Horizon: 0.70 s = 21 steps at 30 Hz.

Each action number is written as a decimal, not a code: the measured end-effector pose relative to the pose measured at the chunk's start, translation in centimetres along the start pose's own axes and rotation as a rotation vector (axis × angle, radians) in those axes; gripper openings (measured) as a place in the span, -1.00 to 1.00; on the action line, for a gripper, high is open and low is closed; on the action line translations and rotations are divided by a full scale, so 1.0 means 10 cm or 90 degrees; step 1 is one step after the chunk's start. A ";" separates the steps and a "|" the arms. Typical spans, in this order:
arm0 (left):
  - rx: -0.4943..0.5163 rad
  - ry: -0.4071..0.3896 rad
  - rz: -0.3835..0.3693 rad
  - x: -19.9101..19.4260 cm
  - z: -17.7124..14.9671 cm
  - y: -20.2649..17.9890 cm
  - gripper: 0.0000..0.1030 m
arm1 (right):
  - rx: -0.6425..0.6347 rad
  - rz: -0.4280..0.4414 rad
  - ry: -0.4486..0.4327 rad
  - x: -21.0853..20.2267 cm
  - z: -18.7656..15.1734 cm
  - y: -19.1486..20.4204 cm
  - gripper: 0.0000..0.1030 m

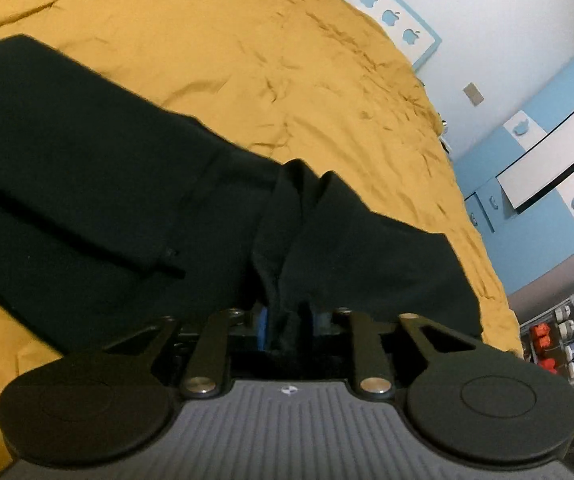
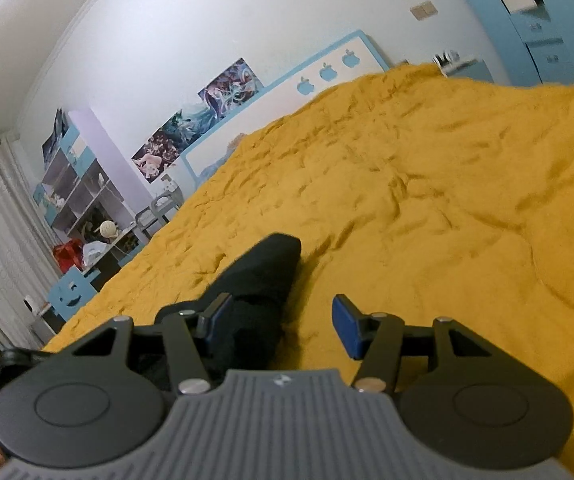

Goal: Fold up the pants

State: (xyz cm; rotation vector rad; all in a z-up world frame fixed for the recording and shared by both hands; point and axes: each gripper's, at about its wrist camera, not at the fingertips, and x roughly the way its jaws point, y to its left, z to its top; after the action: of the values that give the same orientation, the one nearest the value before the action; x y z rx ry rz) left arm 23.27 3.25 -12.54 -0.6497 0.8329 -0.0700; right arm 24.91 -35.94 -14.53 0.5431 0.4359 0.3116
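Black pants [image 1: 107,184] lie across the mustard-yellow bedspread [image 1: 267,52], stretching from the upper left toward my left gripper [image 1: 287,320]. That gripper is shut on a bunched edge of the pants, its blue pads almost hidden by the cloth. In the right wrist view my right gripper [image 2: 279,324] is open, with blue pads [image 2: 347,328] wide apart. A folded black end of the pants [image 2: 263,276] lies on the bedspread [image 2: 427,200] just ahead of its left finger, partly between the fingers. I cannot tell if it touches.
A white and blue headboard with apple shapes [image 2: 327,72] stands behind the bed. Blue wardrobe doors [image 1: 535,168] are at the right, and shelves with toys [image 2: 83,204] at the left beside the bed. A storage rack [image 1: 559,340] stands past the bed edge.
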 end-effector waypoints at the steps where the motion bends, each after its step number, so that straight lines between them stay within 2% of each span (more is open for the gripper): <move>1: 0.002 0.002 -0.003 0.00 0.00 0.00 -0.43 | -0.025 0.003 -0.004 -0.01 0.04 0.10 0.01; 4: 0.010 0.010 -0.002 -0.02 -0.01 -0.02 -0.36 | -0.102 0.006 0.014 0.07 0.11 0.42 0.01; 9: 0.034 0.013 -0.004 -0.08 -0.06 -0.13 -0.36 | -0.284 -0.073 0.075 0.46 -0.01 0.97 0.01; 11: 0.032 0.016 -0.009 -0.12 -0.08 -0.10 -0.36 | -0.322 -0.105 0.136 0.61 -0.13 1.00 0.01; 13: 0.029 0.022 -0.014 -0.13 -0.08 -0.07 -0.36 | -0.355 -0.124 0.231 0.73 -0.25 0.95 0.00; 18: 0.035 0.029 -0.024 -0.16 -0.04 -0.08 -0.34 | -0.361 -0.095 0.258 0.34 -0.17 0.86 -0.03; 21: 0.056 0.008 -0.004 -0.28 0.02 -0.16 -0.33 | -0.331 -0.109 0.264 0.12 -0.10 0.73 -0.01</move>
State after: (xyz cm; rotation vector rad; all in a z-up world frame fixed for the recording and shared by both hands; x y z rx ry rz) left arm 21.77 2.92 -9.69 -0.5703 0.8358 -0.1164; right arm 24.24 -29.03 -11.63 -0.0737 0.7674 0.3575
